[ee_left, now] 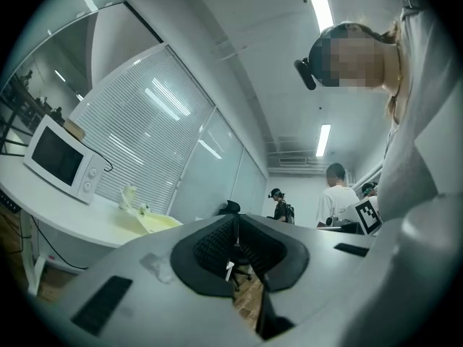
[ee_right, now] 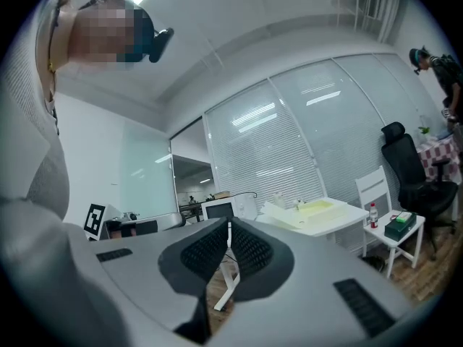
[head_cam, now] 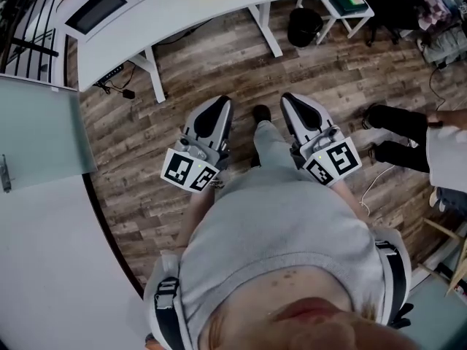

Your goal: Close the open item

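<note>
A white microwave (head_cam: 102,6) stands on the curved white table (head_cam: 219,13); its door looks closed in the left gripper view (ee_left: 61,157). Further along the table lies a pale yellow box (ee_left: 155,223) with its flap raised, also seen in the right gripper view (ee_right: 318,210). My left gripper (head_cam: 219,108) and right gripper (head_cam: 292,102) are held close to my body over the wooden floor, both pointing toward the table and well short of it. Both are shut with nothing between the pads: left gripper (ee_left: 235,226), right gripper (ee_right: 228,230).
A black bin (head_cam: 304,26) and a small white side table (head_cam: 357,17) carrying a green box stand past the table's right end, with a black office chair (ee_right: 405,172) nearby. Another person's legs (head_cam: 398,133) are at right. A glass partition (head_cam: 36,133) is at left. Other people (ee_left: 336,197) stand further off.
</note>
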`<state>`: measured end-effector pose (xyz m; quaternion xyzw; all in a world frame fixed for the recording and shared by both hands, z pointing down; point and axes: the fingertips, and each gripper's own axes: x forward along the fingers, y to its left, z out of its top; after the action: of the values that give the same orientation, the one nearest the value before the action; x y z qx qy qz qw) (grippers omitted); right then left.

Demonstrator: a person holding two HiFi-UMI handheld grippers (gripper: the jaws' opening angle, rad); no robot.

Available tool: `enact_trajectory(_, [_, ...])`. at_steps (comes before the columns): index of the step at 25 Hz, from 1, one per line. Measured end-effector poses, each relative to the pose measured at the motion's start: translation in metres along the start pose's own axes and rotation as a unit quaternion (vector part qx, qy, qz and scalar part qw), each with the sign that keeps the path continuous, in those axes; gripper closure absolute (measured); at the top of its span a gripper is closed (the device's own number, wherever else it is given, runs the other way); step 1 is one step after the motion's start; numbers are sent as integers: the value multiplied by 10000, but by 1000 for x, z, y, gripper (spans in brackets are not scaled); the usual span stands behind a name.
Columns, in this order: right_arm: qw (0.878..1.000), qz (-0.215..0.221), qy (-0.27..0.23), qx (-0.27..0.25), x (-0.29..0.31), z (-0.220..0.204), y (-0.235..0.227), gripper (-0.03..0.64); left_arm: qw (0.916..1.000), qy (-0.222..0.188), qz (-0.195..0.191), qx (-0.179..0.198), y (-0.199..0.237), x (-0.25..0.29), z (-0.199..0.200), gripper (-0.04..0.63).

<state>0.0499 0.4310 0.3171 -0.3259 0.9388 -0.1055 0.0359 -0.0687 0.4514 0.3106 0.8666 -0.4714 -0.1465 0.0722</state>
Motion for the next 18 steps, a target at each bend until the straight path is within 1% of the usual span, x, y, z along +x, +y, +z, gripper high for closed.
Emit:
enact_trajectory(6, [10000, 52, -36, -13, 43, 7, -33, 548, 9998, -51, 168, 119, 42, 28, 6, 569])
enact_trajectory(9, [9999, 99, -5, 13, 68, 11, -55, 548, 9997, -48, 199, 145, 63, 52, 8, 569])
enact_trajectory(15, [9996, 296, -23, -42, 125, 33, -93, 548, 9992, -138, 295, 210, 108, 103, 20, 569])
enact_trajectory(18, [9995, 318, -33, -50, 147, 42, -115, 548, 9990, -165, 321, 245, 127, 129, 23, 569])
